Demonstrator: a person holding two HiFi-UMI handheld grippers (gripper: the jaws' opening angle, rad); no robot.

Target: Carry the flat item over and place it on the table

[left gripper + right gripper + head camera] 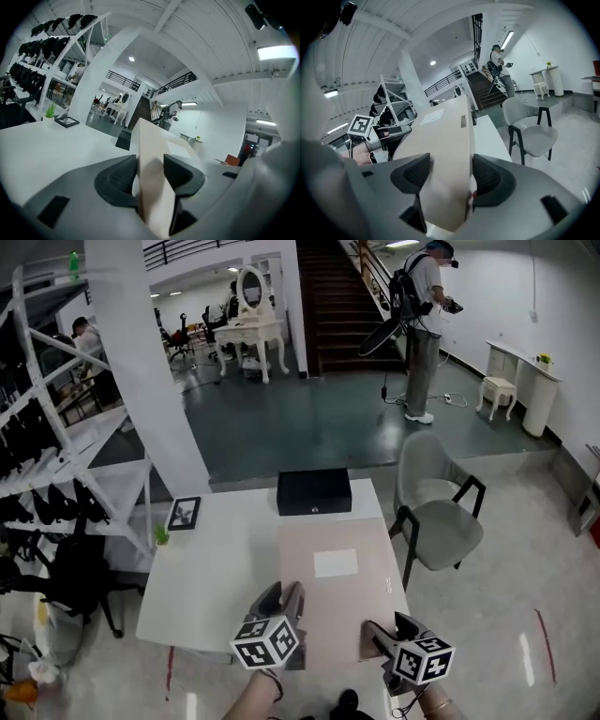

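A flat beige carton (342,601) with a white label (336,562) stretches over the right half of the white table (220,568). Both grippers hold its near end. My left gripper (287,613) is shut on the near left edge, and the left gripper view shows the carton (153,140) between the ribbed pads (121,176) of that gripper (150,174). My right gripper (377,641) is shut on the near right edge; in its own view this gripper (449,176) grips the carton (445,136) on both sides. I cannot tell whether the carton touches the tabletop.
A black box (313,491) lies at the table's far edge, just beyond the carton. A framed picture (184,513) and a small plant (161,534) sit at the far left corner. A grey chair (441,517) stands right of the table, a white rack (56,456) to the left.
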